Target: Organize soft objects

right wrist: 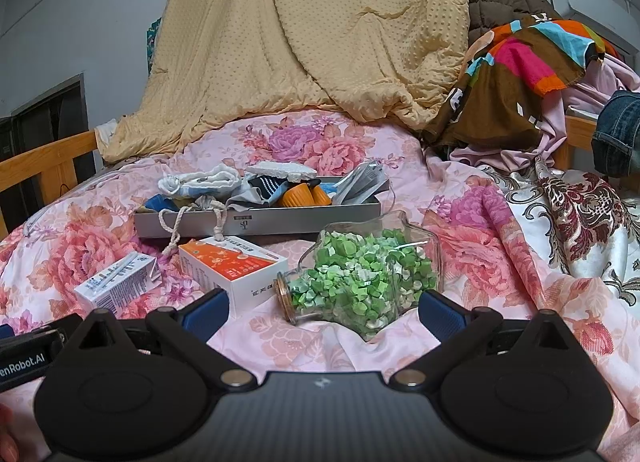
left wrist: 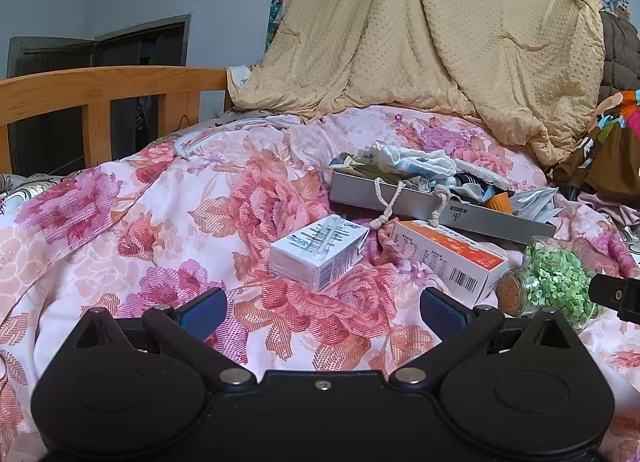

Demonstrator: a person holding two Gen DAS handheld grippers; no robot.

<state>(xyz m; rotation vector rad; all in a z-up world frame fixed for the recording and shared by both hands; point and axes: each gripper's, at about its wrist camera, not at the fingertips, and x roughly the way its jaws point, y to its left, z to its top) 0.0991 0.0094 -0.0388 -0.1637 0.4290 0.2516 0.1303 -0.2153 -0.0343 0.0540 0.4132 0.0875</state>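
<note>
- The flowered quilt (left wrist: 168,230) covers the bed in front of you, and everything you need lies on it; the tan blanket (right wrist: 320,42) hangs behind, well beyond reach of either tool.
- The grey tray (right wrist: 260,220) lies across your view with its long side running left to right, ahead of both grippers and beyond the boxes. The soft things are heaped in it: a white-and-blue rolled cloth (right wrist: 200,182) at its left end, dark striped socks (right wrist: 266,186) in the middle, and a drawstring pouch (right wrist: 208,202) whose cords spill over the front wall.
- Between you and the tray sit hard things: a glass jar of green bits (right wrist: 360,278) lying on its side with its cork towards the left, an orange-and-white box (right wrist: 236,266), and a small white carton (left wrist: 316,258).
- Your right gripper (right wrist: 323,312) has its jaws wide apart and holds nothing; the jar lies directly before it, blocking a straight path to the tray.
- Your left gripper (left wrist: 323,310) is likewise spread and empty, with the white carton straight ahead and the tray's left end up and to the right of it.
- My judgement: the left gripper has the clearer line to the rolled cloth, so lead with it, passing over the carton.
</note>
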